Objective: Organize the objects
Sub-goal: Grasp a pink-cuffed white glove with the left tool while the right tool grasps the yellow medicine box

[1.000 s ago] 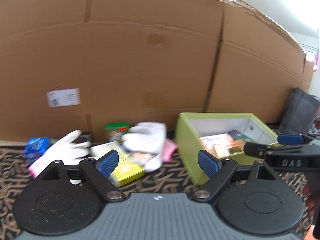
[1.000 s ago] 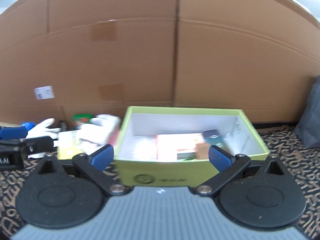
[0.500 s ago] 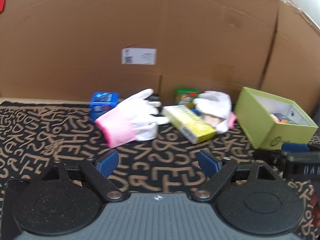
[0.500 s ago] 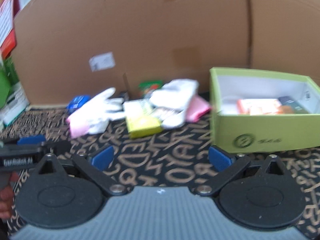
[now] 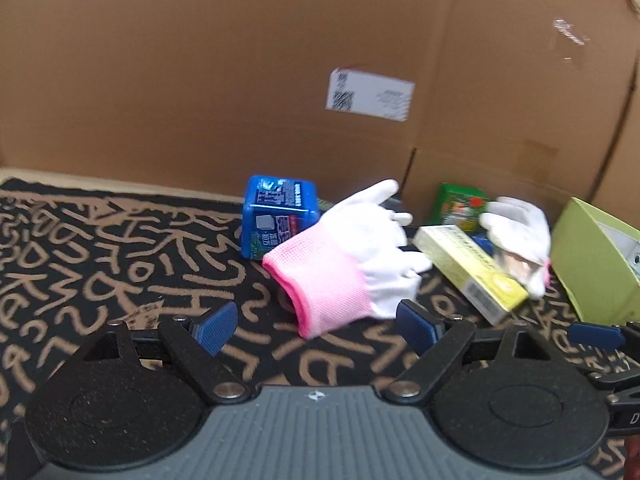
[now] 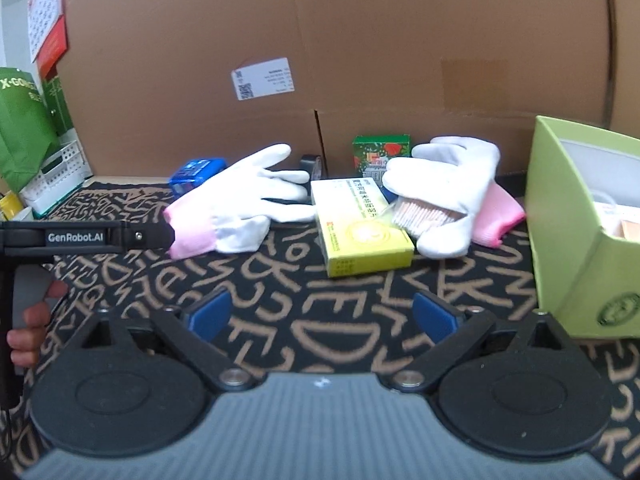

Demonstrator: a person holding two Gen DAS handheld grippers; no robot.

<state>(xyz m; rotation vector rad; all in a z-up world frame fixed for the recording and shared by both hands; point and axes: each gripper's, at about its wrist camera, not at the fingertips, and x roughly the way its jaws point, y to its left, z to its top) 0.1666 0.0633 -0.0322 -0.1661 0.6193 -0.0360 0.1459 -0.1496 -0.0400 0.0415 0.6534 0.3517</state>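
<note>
A white glove with a pink cuff (image 5: 352, 256) (image 6: 240, 204) lies on the patterned mat, its cuff just ahead of my open left gripper (image 5: 316, 326). Behind it stands a blue pack (image 5: 278, 216) (image 6: 194, 174). A yellow-green box (image 5: 470, 270) (image 6: 358, 226) lies to its right, with a second white glove (image 5: 516, 232) (image 6: 444, 192) over a bundle of cotton swabs (image 6: 424, 214). A green carton (image 6: 380, 152) stands at the back. My right gripper (image 6: 320, 316) hovers before the yellow-green box; its jaws are closing slightly, with nothing between them. The lime storage box (image 6: 576, 240) (image 5: 596, 264) sits at the right.
A tall cardboard wall (image 6: 360, 40) closes off the back of the mat (image 6: 280, 320). At the far left are a green bag (image 6: 20, 132) and a white basket (image 6: 56, 176). A hand (image 6: 32, 328) holds the left gripper's handle. A dark tape roll (image 6: 310, 162) sits by the wall.
Both grippers have swung left and sunk from the lime box toward the gloves and boxes. The pink-cuffed glove now lies close before the left gripper. Nothing was picked up.
</note>
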